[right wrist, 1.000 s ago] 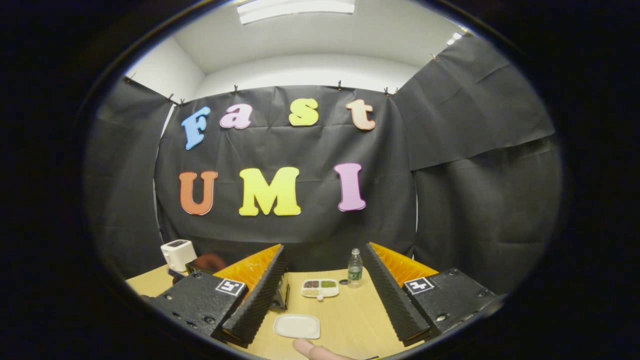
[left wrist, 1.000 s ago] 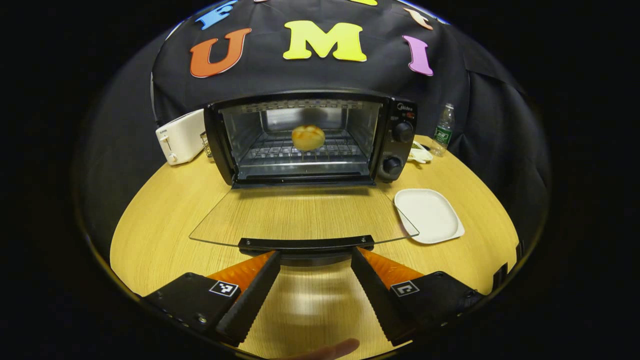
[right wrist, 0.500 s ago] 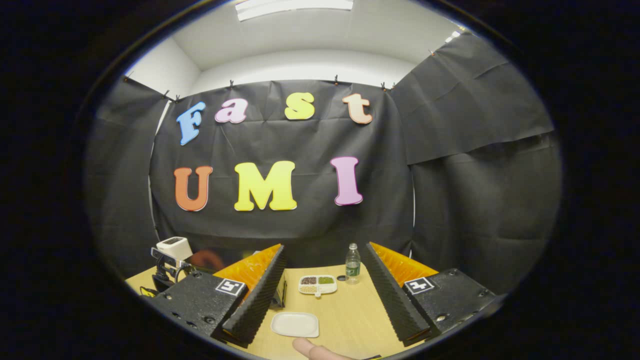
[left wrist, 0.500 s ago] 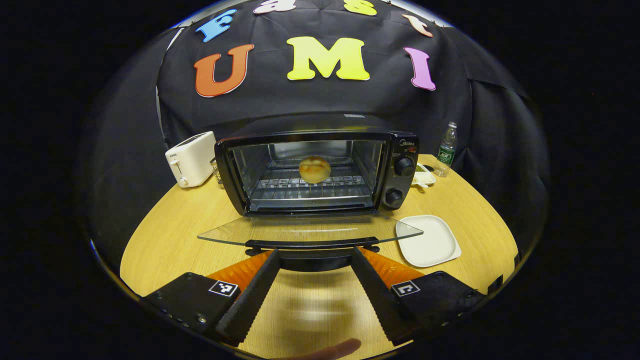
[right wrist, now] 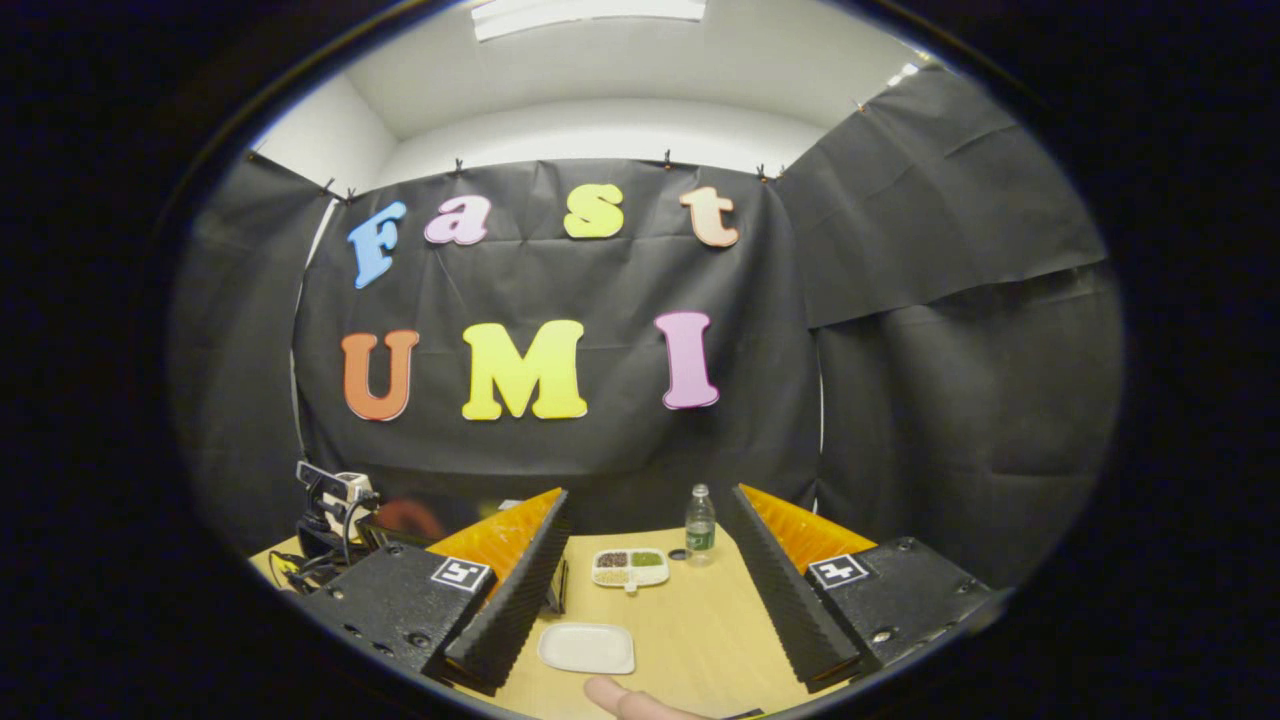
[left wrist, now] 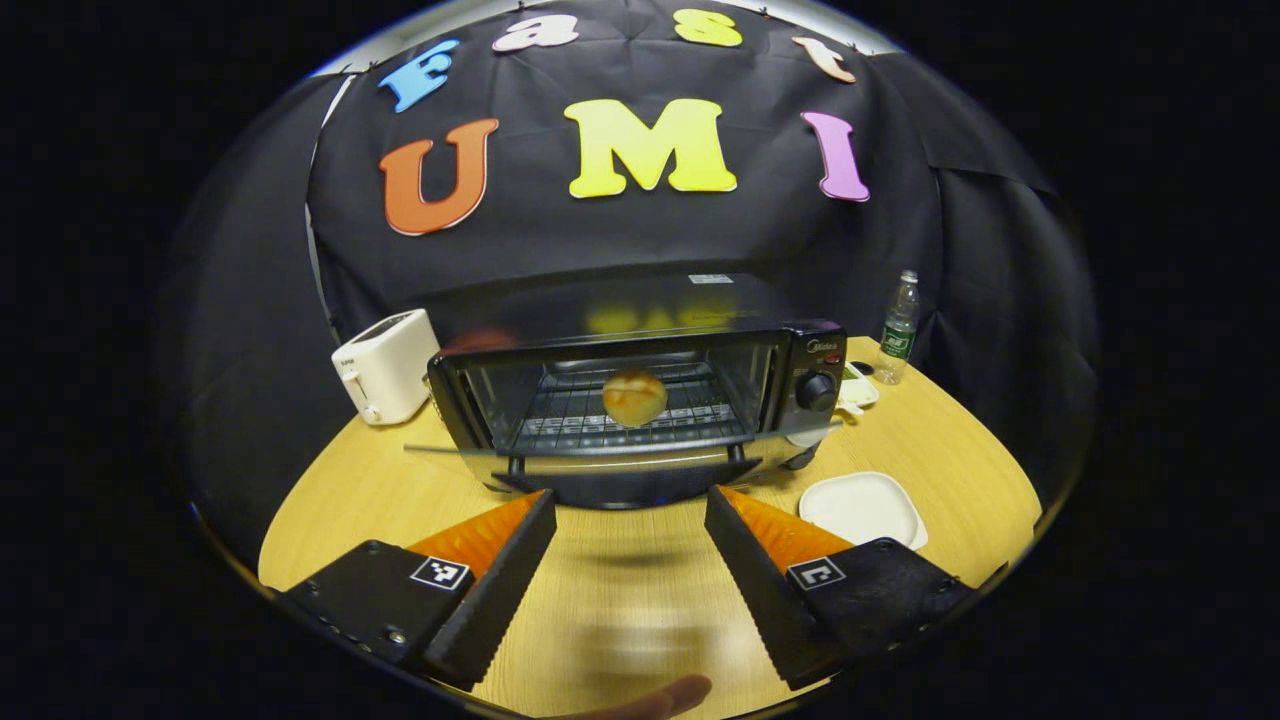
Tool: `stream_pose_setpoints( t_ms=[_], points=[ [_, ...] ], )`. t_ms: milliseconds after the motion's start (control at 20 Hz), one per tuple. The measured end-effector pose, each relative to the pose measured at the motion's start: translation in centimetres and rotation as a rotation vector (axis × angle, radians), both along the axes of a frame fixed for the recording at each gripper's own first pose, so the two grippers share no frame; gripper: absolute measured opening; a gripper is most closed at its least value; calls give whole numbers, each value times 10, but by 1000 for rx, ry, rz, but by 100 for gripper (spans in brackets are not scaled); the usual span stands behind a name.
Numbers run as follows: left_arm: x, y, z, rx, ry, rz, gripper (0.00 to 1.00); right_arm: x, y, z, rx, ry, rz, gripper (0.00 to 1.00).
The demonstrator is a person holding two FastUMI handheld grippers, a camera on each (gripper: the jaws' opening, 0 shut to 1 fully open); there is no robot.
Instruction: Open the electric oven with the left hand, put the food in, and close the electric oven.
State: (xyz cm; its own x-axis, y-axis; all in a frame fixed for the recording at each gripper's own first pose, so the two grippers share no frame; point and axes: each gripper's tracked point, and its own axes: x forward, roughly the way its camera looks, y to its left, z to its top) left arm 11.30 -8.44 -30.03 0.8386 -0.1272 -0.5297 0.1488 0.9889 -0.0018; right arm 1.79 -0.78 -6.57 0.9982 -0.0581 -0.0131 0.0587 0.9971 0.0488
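Note:
The black electric oven [left wrist: 815,350] stands mid-table in the left gripper view. A round golden bun [left wrist: 634,397] lies on its wire rack. The glass door [left wrist: 620,452] is tilted partway up and seen nearly edge-on, its dark handle [left wrist: 622,491] just past my left gripper [left wrist: 630,500]. The left gripper is open, its fingers spread to either side beneath the handle and not pressing on it. The right gripper [right wrist: 645,495] hangs open and holds nothing, pointing at the back wall above the table's right side.
A white toaster [left wrist: 385,365] sits left of the oven. A white plate [left wrist: 862,508] [right wrist: 586,648], a sectioned dish [right wrist: 630,567] and a water bottle [left wrist: 899,327] [right wrist: 700,522] stand on the wooden table [left wrist: 340,490] to the right. A fingertip [right wrist: 620,698] shows at the bottom edge.
The oven door has swung up from lying flat to about halfway shut. My left gripper rose and moved in with the handle. The right gripper drifted slightly.

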Motion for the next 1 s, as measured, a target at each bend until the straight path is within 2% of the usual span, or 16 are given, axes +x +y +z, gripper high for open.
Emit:
stream_pose_setpoints(
  t_ms=[50, 100, 200, 250, 300, 550, 1000],
  points=[
    [3, 4, -5, 0, -1, 15, 97, 0, -1, 0, 0, 2, -1, 100],
    [7, 7, -9, 5, -2, 24, 97, -3, -1, -2, -3, 5, -2, 94],
    [10, 10, -9, -12, -10, 33, 97, -2, -1, -5, -9, 15, -2, 94],
    [9, 11, -8, -19, -10, 34, 97, -3, 0, -7, -13, 20, 0, 100],
    [7, 12, -6, -21, -13, 35, 96, -2, 1, -7, -15, 23, 2, 94],
    [-3, 14, 12, -29, -48, 24, 96, -5, 2, -6, -10, 25, 5, 94],
    [-41, 23, 103, -76, -201, 11, 97, -24, 4, 4, -15, 11, -7, 94]
  ],
)
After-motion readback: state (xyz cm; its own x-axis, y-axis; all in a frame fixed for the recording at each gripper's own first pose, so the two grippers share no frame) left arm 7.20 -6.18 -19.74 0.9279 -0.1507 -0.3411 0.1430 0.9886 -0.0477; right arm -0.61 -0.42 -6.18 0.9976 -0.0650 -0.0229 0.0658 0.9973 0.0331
